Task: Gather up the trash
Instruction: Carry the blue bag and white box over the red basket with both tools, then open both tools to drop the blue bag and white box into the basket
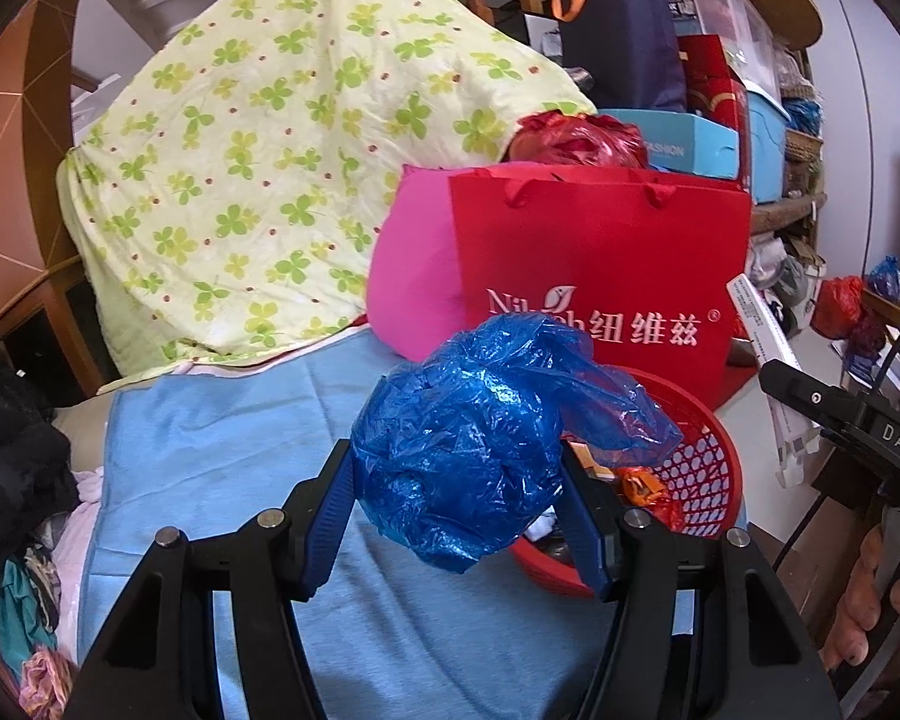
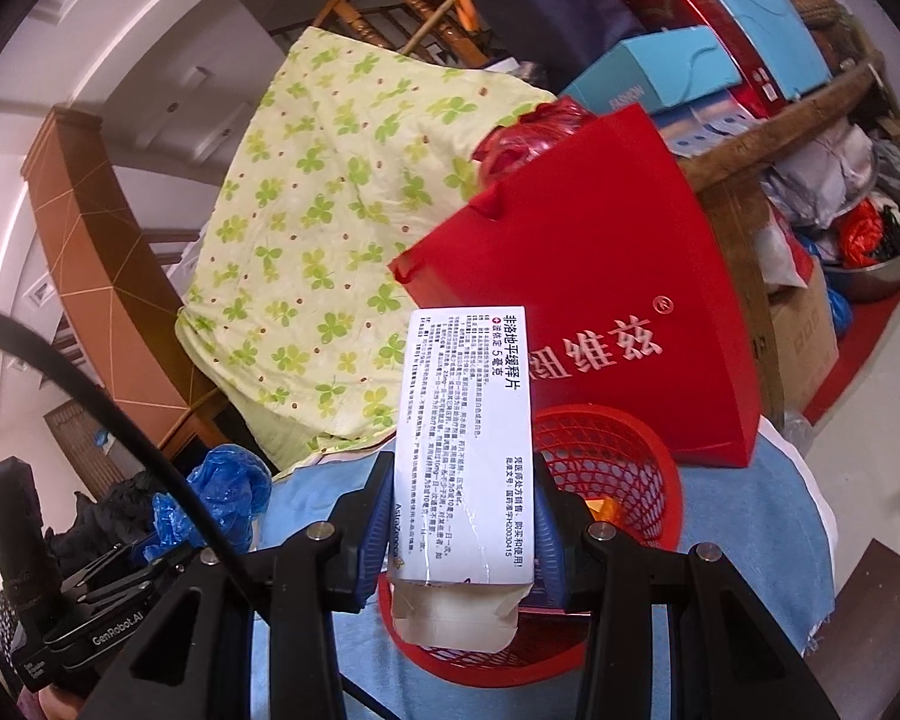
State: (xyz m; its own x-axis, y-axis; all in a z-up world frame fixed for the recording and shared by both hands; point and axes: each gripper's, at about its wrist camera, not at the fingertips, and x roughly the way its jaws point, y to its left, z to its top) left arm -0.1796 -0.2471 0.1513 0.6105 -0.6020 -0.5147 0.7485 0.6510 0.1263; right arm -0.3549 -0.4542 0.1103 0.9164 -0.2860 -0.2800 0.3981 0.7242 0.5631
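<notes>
Holding trash in both: your left claw pinches a crumpled blue plastic bag, your right claw clamps a white medicine box above the red basket.

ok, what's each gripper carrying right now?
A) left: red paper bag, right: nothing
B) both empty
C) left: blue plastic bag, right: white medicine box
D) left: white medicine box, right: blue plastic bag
C: the left gripper has its jaws closed on the crumpled blue plastic bag, and the right gripper clamps the white medicine box above the red basket.
</notes>
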